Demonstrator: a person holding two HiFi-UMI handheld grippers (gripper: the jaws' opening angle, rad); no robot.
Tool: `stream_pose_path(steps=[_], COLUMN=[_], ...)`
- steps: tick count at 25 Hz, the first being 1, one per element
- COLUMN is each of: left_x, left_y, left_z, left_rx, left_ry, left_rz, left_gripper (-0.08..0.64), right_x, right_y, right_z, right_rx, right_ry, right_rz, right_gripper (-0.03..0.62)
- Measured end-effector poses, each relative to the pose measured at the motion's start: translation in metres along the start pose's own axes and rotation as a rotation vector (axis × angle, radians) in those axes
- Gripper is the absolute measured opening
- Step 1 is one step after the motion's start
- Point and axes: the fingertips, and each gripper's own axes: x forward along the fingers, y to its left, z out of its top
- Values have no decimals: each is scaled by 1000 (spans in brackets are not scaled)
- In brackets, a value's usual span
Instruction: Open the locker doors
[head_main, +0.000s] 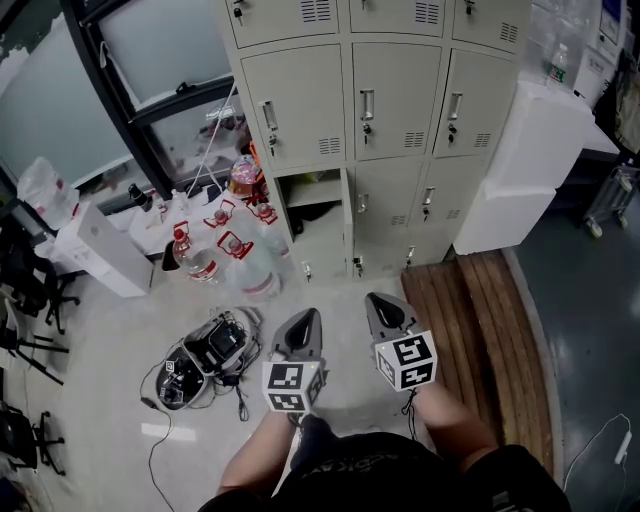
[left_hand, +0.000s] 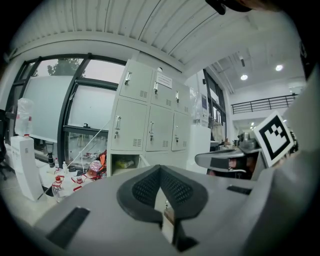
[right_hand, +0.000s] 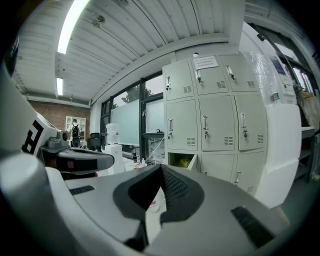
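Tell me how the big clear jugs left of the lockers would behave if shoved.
The jugs stand upright on broad bases, so they would probably slide, not roll. They look water-filled, so likely heavy. Their red handles suggest lifting is easiest there.

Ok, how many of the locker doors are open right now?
1: the door in the left column, third row down, hangs ajar off its compartment. The rest look shut; the bottom row is partly hidden.

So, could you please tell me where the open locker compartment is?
In the head view, the open compartment sits in the left column of the lockers, under a closed door, with water bottles on the floor to its left.
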Motion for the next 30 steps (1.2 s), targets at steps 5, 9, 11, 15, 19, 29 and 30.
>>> stream_pose_path(steps=[5,9,11,15,19,29,30], left_x=[-14,-22,-25,-27,-29,-30,-30], left_y=[-1,0,-1,-3,-2,-3,-3], left_z=[1,2,1,1,5,4,4], left_rx=[0,9,13,3,-2,-2,-2], left_ry=[0,-4,2,-12,-29,-26,-24], left_rz=[2,5,2,-12,-9,-10,-12], left_gripper=[-2,-2,-2,-2,-2,-2,-2], right_x=[-8,-11,-13,-15,-17,-19,-19], right_y=[10,17,20,23,23,22,22], right_z=[2,4,4,4,6,8,8], right_rx=[3,2,3,0,0,1,1], right_ry=[-9,-14,-16,-17,-21,-28,-27], right_rz=[0,1,2,2,-2,-7,-7], right_gripper=[0,0,0,0,0,0,0])
